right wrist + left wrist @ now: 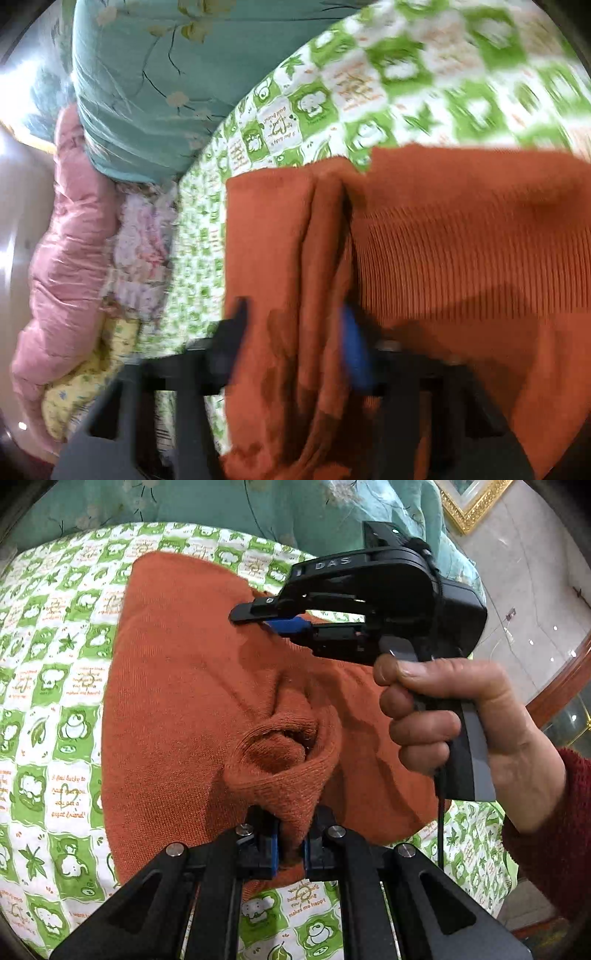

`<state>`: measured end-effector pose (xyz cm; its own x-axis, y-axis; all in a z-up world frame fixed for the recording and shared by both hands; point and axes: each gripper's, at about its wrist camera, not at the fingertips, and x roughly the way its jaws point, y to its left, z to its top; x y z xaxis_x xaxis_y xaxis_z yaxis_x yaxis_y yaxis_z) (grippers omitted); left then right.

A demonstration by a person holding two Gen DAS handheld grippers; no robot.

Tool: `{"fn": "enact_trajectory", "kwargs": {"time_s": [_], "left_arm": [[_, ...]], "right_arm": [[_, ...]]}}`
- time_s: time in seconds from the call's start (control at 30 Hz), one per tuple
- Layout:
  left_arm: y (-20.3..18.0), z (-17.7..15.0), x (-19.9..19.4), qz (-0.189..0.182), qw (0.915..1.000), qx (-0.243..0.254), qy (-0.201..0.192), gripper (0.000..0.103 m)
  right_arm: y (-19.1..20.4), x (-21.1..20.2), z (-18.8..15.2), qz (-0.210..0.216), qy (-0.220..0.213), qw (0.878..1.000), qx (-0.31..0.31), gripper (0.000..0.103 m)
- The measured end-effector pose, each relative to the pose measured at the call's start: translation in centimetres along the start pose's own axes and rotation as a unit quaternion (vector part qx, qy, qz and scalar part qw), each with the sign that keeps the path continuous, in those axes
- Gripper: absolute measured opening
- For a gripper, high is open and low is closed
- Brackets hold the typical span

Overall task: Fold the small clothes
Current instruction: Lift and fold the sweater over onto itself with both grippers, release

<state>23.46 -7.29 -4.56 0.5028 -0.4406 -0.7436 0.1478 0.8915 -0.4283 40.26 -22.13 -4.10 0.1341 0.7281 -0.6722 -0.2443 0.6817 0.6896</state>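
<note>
An orange knitted sweater [177,686] lies spread on the bed. In the left wrist view, my left gripper [291,843] is shut on a raised fold near its rolled neck opening [284,738], at the near edge. My right gripper [258,619], held by a hand [454,716] in a dark red sleeve, rests low on the sweater's far part. In the blurred right wrist view, bunched folds of the sweater [461,240] fill the space between that gripper's [295,339] fingers, and the blue pad [356,350] presses against the cloth. Its ribbed hem runs to the right.
A green-and-white checked sheet [55,709] covers the bed. A teal flowered quilt [140,92] is bunched at the far side. A pink padded jacket [62,258] and yellow cloth [74,391] lie at the bed's end. A gold frame [469,502] stands on the floor beyond.
</note>
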Motion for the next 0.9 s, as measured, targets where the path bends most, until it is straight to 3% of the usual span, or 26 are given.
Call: {"fn": "enact_trajectory", "kwargs": {"time_s": [0.1, 0.2, 0.33, 0.43, 0.53, 0.9], "left_arm": [[-1.3, 0.6, -1.8, -0.012, 0.9997, 0.016, -0.016, 0.007], [-3.9, 1.3, -2.9, -0.047, 0.9977, 0.042, -0.026, 0.007], [-7.7, 1.2, -0.6, -0.091, 0.9929, 0.077, -0.005, 0.007], [-9.7, 0.5, 2.6, -0.106, 0.9893, 0.097, 0.023, 0.007], [-10.8, -0.1, 5.0, -0.1, 0.9875, 0.113, 0.046, 0.007], [-11.8, -0.9, 7.0, -0.095, 0.9874, 0.106, 0.068, 0.008]], "right_arm": [[1.5, -2.6, -0.1, 0.009, -0.034, 0.999, -0.024, 0.015], [1.9, -6.9, -0.8, 0.015, -0.078, 0.996, -0.036, 0.015], [-0.2, -12.3, -2.2, -0.006, -0.125, 0.992, -0.031, 0.015], [-4.0, -13.9, -3.2, -0.048, -0.128, 0.991, 0.003, 0.015], [-7.5, -13.5, -4.0, -0.095, -0.11, 0.989, 0.025, 0.015], [-10.6, -13.1, -4.0, -0.1, -0.1, 0.989, 0.03, 0.015]]}}
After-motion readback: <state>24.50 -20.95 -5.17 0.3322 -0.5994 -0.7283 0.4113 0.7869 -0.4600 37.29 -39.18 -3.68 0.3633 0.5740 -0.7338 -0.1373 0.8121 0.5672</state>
